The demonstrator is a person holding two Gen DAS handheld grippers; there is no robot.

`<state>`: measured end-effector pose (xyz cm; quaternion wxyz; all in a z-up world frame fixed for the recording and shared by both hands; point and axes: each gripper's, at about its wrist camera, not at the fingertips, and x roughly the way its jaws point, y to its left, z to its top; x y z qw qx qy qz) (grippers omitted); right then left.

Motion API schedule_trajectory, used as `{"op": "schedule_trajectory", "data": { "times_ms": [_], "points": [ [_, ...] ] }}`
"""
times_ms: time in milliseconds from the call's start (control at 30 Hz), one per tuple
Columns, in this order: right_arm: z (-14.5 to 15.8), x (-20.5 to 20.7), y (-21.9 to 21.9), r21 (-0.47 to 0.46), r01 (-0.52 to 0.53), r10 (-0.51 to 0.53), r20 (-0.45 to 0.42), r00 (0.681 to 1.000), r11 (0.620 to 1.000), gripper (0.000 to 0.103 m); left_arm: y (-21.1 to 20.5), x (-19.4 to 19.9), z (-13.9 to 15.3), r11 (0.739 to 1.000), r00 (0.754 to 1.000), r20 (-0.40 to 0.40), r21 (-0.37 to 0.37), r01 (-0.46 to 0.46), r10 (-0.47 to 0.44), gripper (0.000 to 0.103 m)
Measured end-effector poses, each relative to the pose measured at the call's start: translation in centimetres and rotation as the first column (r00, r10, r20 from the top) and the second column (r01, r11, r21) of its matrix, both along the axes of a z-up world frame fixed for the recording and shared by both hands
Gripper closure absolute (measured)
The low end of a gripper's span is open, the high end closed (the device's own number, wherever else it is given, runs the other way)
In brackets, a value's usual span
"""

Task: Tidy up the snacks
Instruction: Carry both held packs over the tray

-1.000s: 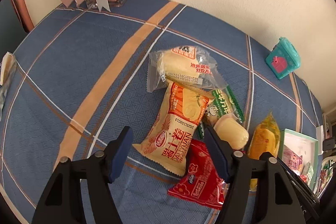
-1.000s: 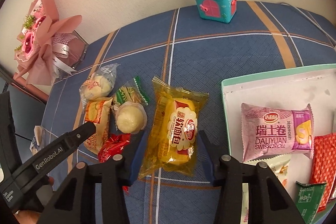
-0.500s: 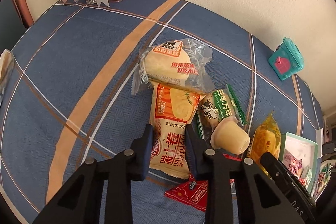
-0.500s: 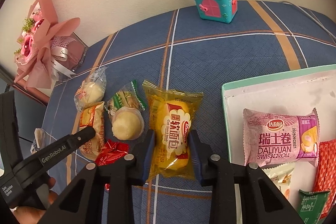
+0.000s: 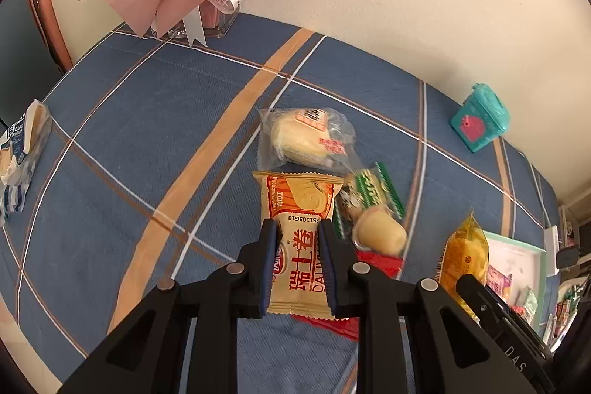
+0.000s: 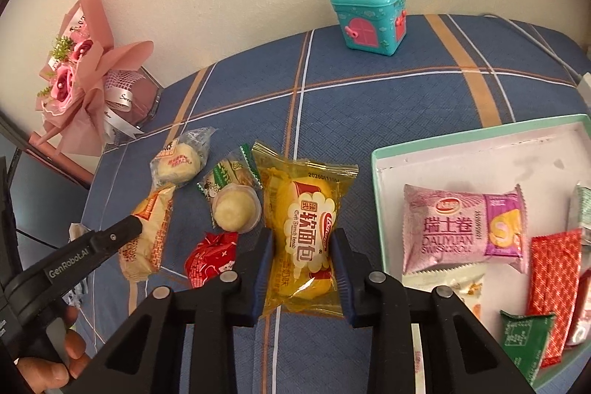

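The left gripper [image 5: 297, 259] was clamped across the near half of the orange cake packet [image 5: 301, 239] and the right gripper [image 6: 301, 268] across the yellow bread packet [image 6: 304, 231] left of the tray [image 6: 480, 130], both probably light, soft, slippery.

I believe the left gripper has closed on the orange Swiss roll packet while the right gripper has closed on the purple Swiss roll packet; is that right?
Only the second half is wrong. The right wrist view shows the right gripper shut on the yellow soft bread packet; the purple Swiss roll packet lies untouched in the tray. The left gripper is indeed shut on the orange Swiss roll packet.
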<state>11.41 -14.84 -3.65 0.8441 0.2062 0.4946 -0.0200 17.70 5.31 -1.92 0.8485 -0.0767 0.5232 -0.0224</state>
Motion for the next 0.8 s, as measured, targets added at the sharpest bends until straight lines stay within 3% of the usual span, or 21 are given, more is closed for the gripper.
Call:
{"op": "schedule_trajectory", "data": {
  "times_ms": [133, 367, 800],
  "points": [
    [0.9, -1.4, -0.1, 0.002, 0.005, -0.005, 0.004, 1.0, 1.0, 0.07, -1.2, -1.5, 0.7, 1.0, 1.0, 0.012, 0.012, 0.027, -0.027, 0.079],
    [2.5, -4.4, -0.8, 0.017, 0.018, -0.018, 0.029, 0.999, 1.0, 0.07, -3.5, -3.8, 2.0, 0.995, 0.995, 0.029, -0.03, 0.1, -0.099, 0.079],
    [4.5, -7.5, -2.0, 0.036, 0.026, -0.028, 0.07, 0.997, 0.999, 0.07, -6.6, -5.8, 4.6, 0.992, 0.987, 0.097, 0.002, 0.125, -0.125, 0.079]
  ]
}}
